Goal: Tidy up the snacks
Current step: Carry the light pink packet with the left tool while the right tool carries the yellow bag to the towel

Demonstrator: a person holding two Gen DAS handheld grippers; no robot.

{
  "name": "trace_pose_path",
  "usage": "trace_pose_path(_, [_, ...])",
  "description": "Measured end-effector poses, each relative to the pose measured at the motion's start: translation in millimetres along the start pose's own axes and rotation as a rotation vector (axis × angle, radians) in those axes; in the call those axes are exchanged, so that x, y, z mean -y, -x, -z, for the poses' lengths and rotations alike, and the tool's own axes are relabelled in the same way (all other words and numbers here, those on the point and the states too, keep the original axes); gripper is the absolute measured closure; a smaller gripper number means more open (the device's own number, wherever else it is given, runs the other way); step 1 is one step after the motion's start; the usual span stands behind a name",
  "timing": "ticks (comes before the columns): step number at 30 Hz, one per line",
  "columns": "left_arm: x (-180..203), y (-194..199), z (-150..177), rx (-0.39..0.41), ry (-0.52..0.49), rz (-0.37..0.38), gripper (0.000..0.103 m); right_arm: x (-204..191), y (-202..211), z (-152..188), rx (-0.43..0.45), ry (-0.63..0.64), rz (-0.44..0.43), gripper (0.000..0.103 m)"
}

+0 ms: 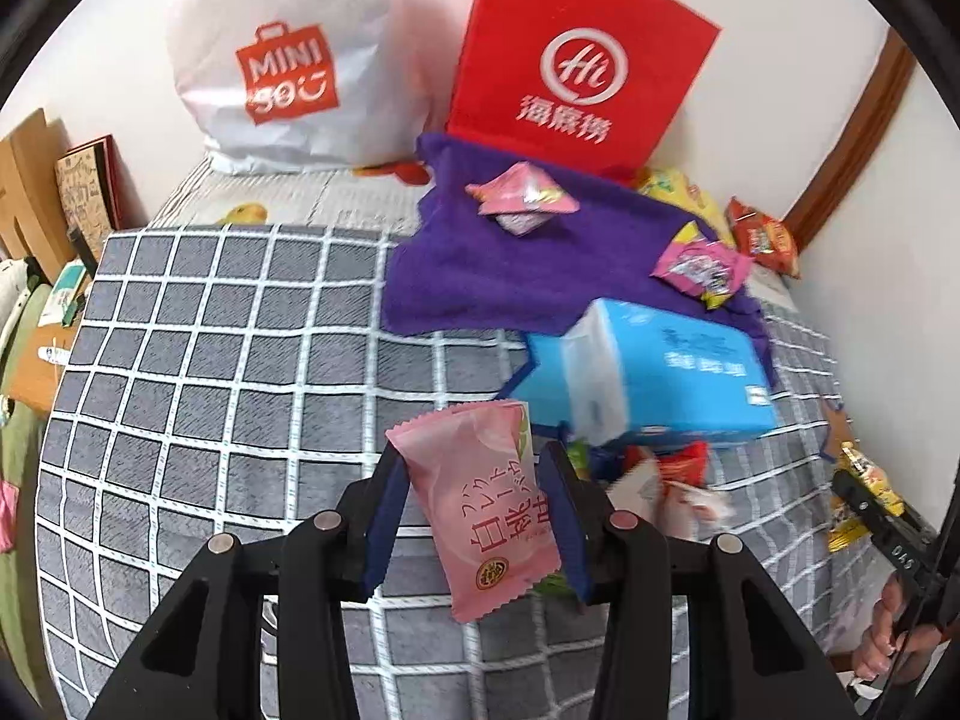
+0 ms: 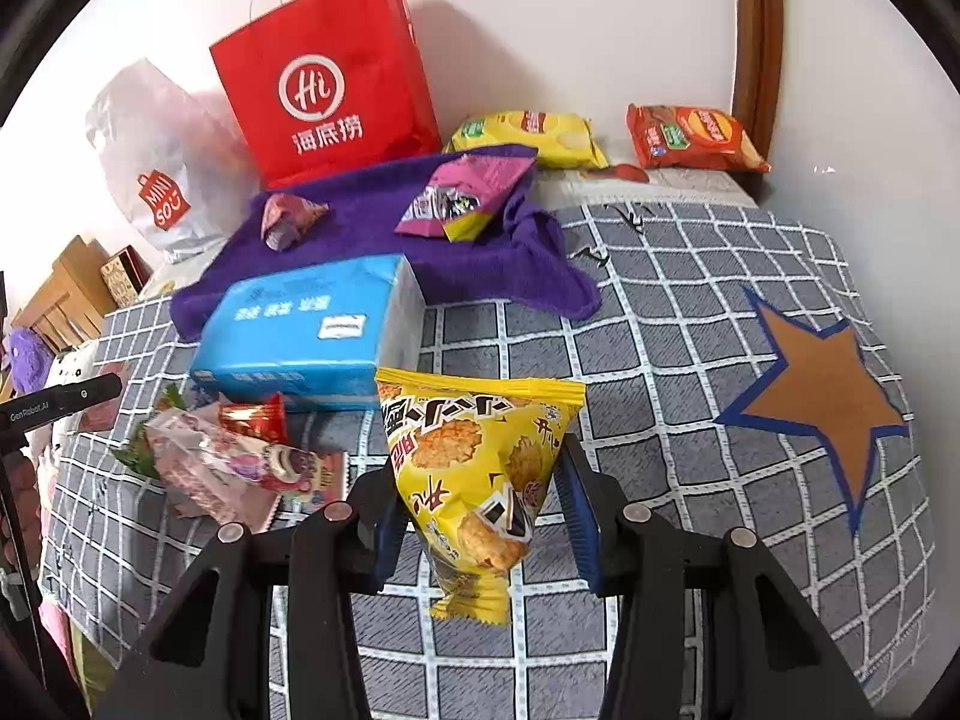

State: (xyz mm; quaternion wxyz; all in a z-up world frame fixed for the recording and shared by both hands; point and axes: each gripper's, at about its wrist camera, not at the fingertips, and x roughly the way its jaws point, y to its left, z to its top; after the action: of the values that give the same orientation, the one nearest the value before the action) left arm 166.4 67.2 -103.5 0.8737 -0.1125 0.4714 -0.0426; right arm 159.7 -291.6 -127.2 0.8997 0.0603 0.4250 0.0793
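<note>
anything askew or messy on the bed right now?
Yes. The purple towel is rumpled, one corner trailing onto the checked blanket, with the blue tissue pack lying partly over its edge. A loose heap of snack packets sits beside that pack. Nothing looks spilled or torn.

There are two big shopping bags, one red [image 2: 327, 90] and one white [image 2: 162, 162]. One purple towel [image 2: 360, 228]. One blue tissue pack [image 2: 300, 330]. Two chip bags, one yellow [image 2: 528, 135] and one orange-red [image 2: 696, 138]. One brown star [image 2: 822, 402].
</note>
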Motion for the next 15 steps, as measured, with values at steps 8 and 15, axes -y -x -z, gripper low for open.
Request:
trace_pose_path(8, [37,20,0,0.014,-0.033,0.076,0.06,-21,27,-4,0.02,0.04,-0.035,0.058])
trace_pose_path(15, [74,27,-9,0.024,-0.075,0.123,0.06,-41,37,-14,0.03,0.06,-0.076,0.058])
